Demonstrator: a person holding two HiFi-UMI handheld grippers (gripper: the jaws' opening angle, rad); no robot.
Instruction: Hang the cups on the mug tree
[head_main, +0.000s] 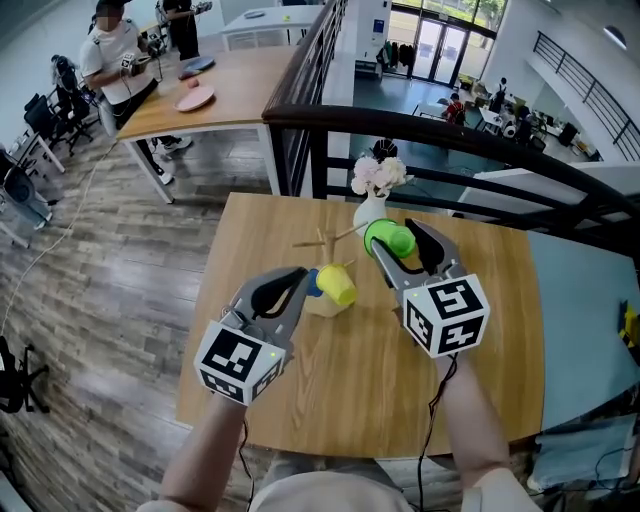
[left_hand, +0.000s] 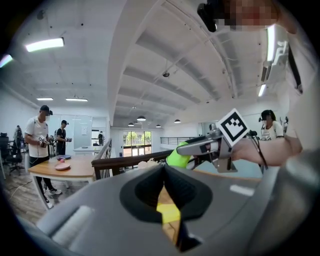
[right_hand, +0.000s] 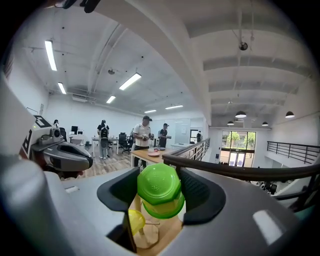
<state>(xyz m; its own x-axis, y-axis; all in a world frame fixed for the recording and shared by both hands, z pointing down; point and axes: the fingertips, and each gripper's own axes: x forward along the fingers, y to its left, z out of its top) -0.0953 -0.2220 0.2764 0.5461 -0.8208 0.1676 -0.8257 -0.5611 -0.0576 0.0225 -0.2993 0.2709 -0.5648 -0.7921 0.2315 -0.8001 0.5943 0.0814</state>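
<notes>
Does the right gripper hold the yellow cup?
No, the right gripper is closed on the green cup, and the yellow cup shows lower down, outside its grip.

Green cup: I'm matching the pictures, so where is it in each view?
Head view: green cup at centre, in the right gripper.
Left gripper view: green cup at centre, above the jaws.
Right gripper view: green cup low centre, between the jaws.
Shared landmark: dark railing.

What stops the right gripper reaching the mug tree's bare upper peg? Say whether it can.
Probably yes: the right gripper, shut on the green cup, is beside the mug tree; nothing lies between, and the yellow cup hangs lower.
</notes>
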